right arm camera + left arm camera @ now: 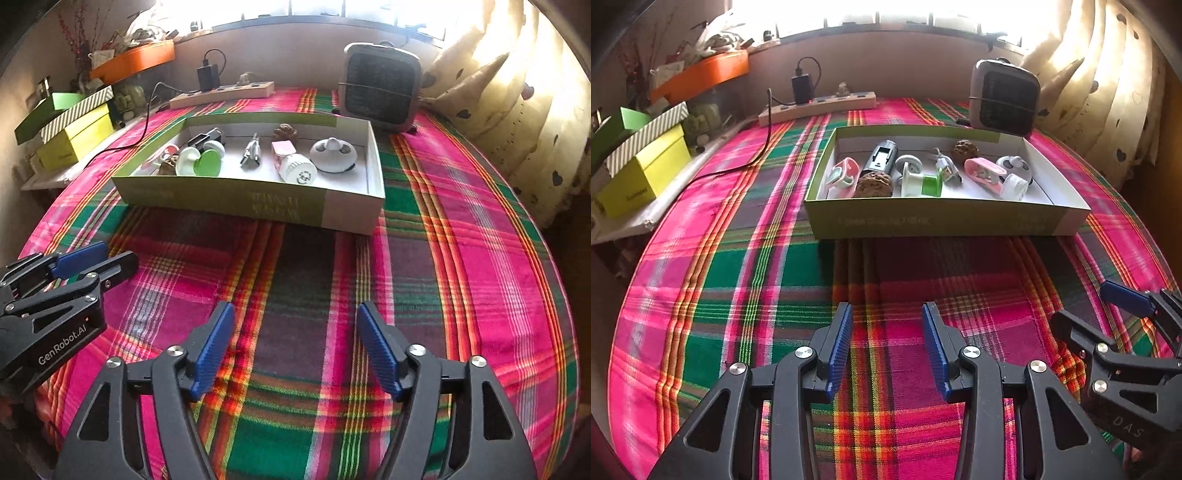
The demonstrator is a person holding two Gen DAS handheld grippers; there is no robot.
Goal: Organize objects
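Every small item already lies inside the box [945, 221], so both the left gripper [886, 347] and right gripper [295, 347] hang before it over bare cloth [480, 258], fingers spread, pinching nothing.

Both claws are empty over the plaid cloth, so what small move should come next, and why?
Probably ease the right claw forward toward the green box. Both it and the left claw stand open with nothing between their pads, and every small item in view already lies inside that box.
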